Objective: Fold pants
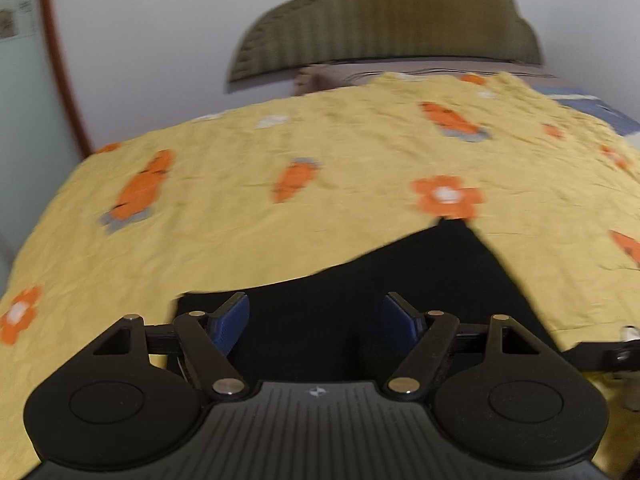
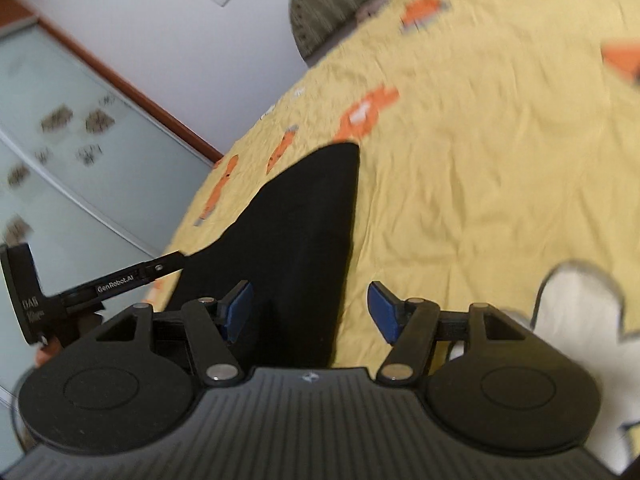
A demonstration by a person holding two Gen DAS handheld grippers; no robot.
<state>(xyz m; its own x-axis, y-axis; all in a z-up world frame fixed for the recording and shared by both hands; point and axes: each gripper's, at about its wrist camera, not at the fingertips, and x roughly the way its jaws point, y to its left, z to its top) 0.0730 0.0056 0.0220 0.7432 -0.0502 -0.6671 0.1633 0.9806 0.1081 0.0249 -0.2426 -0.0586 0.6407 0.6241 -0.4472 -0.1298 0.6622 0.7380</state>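
we hold both tongs released over the black pants point(image 1: 400, 280) on the yellow bedspread point(image 1: 280, 140). the pants run from the left tongs point(image 1: 316, 316) toward one o'clock; from the right tongs point(image 2: 310, 308) toward eleven, their edge just beside the left pad.

The pants point(image 1: 400, 300) lie on the bedspread point(image 1: 280, 208) at the near edge of the bed, tapering to a point toward the far side. The left gripper point(image 1: 316, 320) stands over the near part of the pants, jaws apart, fabric between and beneath them. The right gripper point(image 2: 310, 310) sits at the right edge of the pants, jaws apart. The headboard point(image 1: 384, 20) stands at the far end against the wall point(image 1: 140, 40). A sliding door point(image 2: 60, 152) lies left of the bed.
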